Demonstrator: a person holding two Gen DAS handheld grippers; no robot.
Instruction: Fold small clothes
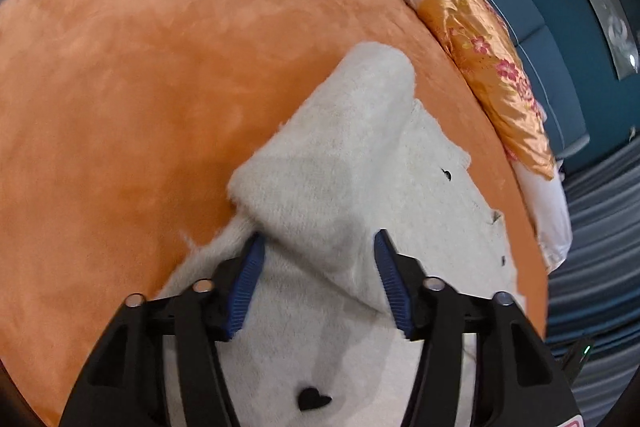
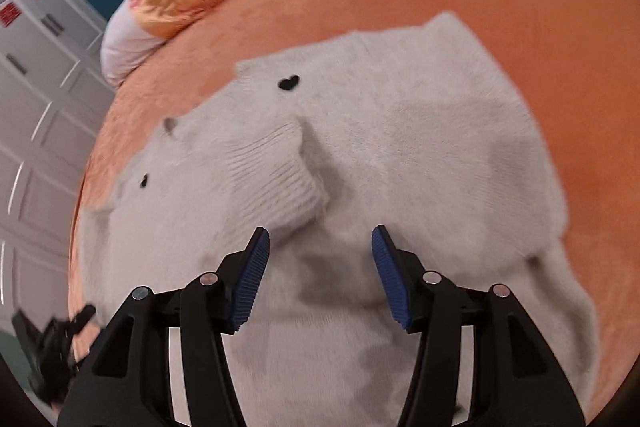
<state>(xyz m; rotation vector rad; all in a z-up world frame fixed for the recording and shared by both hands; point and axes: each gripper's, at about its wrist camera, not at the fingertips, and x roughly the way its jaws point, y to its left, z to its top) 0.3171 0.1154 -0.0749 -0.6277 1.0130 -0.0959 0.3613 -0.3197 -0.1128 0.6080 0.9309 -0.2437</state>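
White fuzzy sweater (image 2: 400,131) on orange blanket (image 1: 140,67)

White sweater (image 2: 400,131), black heart buttons (image 2: 289,83); orange blanket (image 1: 140,67); gold pink-flowered quilt (image 1: 492,67); blue tool pads (image 1: 248,287).

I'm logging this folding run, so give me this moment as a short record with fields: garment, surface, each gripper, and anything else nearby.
garment: white fuzzy sweater with small black heart marks, lying on the bed, one ribbed-cuff sleeve folded across the body
surface: orange plush blanket
left gripper: open, over a folded part of the sweater, gripping nothing
right gripper: open, just short of the ribbed cuff, gripping nothing
nearby: orange floral quilt at the blanket's edge; white cabinet doors
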